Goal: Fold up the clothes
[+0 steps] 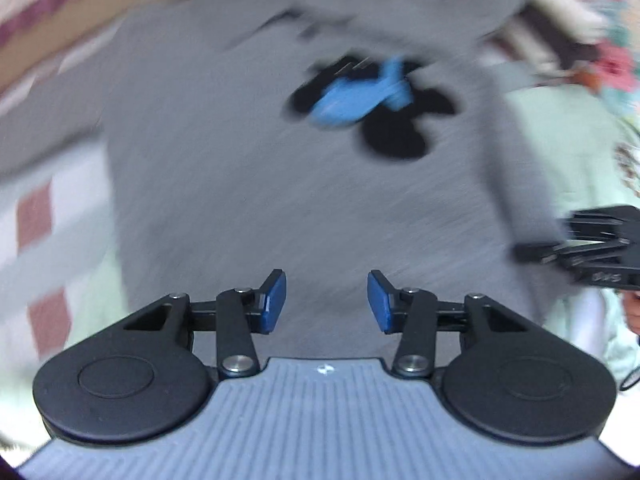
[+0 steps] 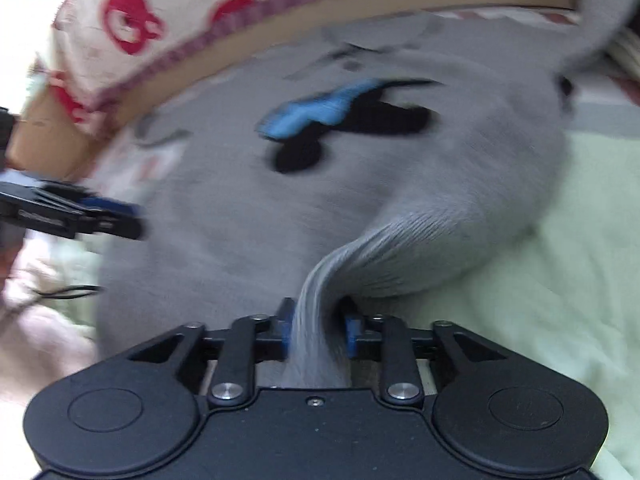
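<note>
Here a grey sweater (image 1: 240, 184) lies spread face-up across a pale green bedcover (image 2: 560, 280), its chest print of a blue and black shape (image 1: 360, 100) toward the far side. Both views are blurred. Left gripper (image 1: 327, 300) hangs above the near middle of the sweater, blue pads (image 1: 276, 300) standing well apart with nothing between them. Right gripper (image 2: 316, 332) has a bunched fold of the sweater's ribbed hem (image 2: 320, 312) running between its pads; the jaws stand partly open, and whether the pads still press the cloth I cannot tell. Around: a tan bed rail (image 2: 280, 20) curves along the far edge, with a cream cloth printed with red bears (image 2: 128, 16) beyond it. A white and red checked cloth (image 1: 40, 220) lies at the left, floral fabric (image 1: 612, 60) at the far right. Small lettering on the right gripper's side in the left view is too blurred to read.
</note>
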